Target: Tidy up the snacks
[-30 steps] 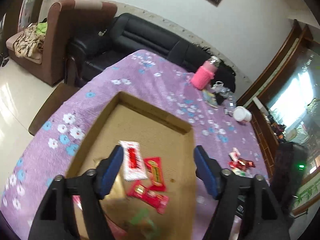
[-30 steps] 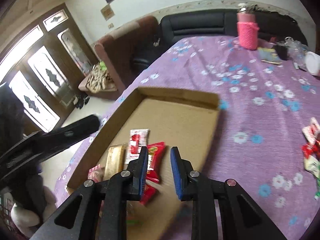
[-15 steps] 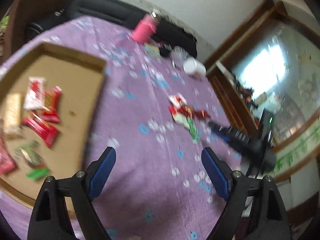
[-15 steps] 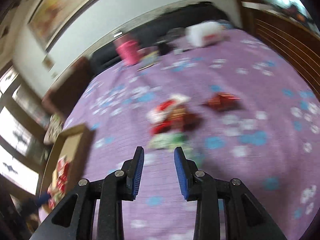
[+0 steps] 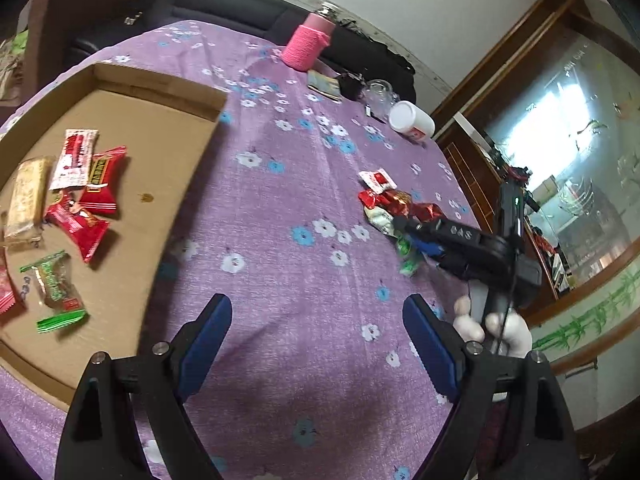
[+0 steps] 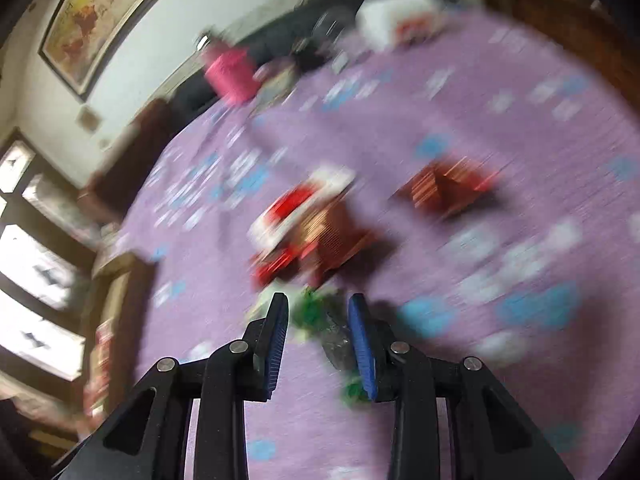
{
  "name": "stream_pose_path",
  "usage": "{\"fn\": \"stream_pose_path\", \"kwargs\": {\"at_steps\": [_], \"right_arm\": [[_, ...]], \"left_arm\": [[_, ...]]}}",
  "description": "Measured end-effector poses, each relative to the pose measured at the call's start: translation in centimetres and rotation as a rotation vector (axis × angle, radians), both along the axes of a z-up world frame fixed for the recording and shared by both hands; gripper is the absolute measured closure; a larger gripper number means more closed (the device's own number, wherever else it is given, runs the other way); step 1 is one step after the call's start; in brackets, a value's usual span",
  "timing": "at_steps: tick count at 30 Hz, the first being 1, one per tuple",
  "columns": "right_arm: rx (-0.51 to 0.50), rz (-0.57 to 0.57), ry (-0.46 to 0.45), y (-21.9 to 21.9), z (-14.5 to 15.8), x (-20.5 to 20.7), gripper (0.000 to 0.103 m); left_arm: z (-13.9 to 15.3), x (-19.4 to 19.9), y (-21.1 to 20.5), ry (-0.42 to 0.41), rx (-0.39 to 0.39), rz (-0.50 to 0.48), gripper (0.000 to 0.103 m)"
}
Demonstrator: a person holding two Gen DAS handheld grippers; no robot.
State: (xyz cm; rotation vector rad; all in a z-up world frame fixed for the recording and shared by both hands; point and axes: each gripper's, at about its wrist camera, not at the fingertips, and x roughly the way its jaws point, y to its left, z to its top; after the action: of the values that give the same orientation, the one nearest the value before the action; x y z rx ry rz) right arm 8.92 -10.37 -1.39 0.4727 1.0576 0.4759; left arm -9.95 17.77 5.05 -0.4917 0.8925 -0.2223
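Observation:
A shallow cardboard tray (image 5: 160, 128) on the left of the purple flowered tablecloth holds several wrapped snacks, among them red packets (image 5: 100, 184) and a green one (image 5: 54, 288). A loose snack pile (image 5: 396, 204) lies to the right. My left gripper (image 5: 316, 316) hangs wide open over bare cloth, holding nothing. My right gripper (image 6: 318, 304), also seen from the left wrist as the right gripper (image 5: 404, 226) in a white-gloved hand (image 5: 492, 328), stands at the near edge of the snack pile (image 6: 304, 220). Its jaws are narrowly apart, with a green-wrapped snack (image 6: 312, 314) lying between them. The right wrist view is blurred.
A pink-sleeved bottle (image 5: 306, 46), a glass jar (image 5: 378, 94) and a white tub (image 5: 412, 120) stand at the table's far edge. A black sofa (image 5: 224, 8) lies behind. One red-brown wrapper (image 6: 448, 188) sits apart, right of the pile. Wooden cabinets flank the table's right side.
Both grippers swung from above the tray rightward to the loose pile. The left jaws widened. The right gripper dropped close to the green snack, its jaws slightly wider.

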Motion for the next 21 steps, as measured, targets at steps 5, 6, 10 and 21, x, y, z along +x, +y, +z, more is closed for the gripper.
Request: {"fn": "stream_pose_path", "kwargs": {"at_steps": [5, 6, 10, 21], "right_arm": [[-0.044, 0.018, -0.051, 0.4, 1.1, -1.7, 0.068], [-0.068, 0.016, -0.057, 0.5, 1.2, -1.9, 0.068], [-0.121, 0.065, -0.079, 2.2, 1.3, -3.1, 0.068], [-0.121, 0.301, -0.119, 7.5, 1.6, -6.2, 0.067]], "left_arm": [[-0.2, 0.2, 0.3, -0.002, -0.007, 0.0, 0.016], [-0.3, 0.3, 0.2, 0.0, -0.009, -0.006, 0.016], [-0.7, 0.4, -0.3, 0.011, -0.012, -0.024, 0.016], [-0.8, 0.6, -0.6, 0.014, -0.005, -0.026, 0.016]]}}
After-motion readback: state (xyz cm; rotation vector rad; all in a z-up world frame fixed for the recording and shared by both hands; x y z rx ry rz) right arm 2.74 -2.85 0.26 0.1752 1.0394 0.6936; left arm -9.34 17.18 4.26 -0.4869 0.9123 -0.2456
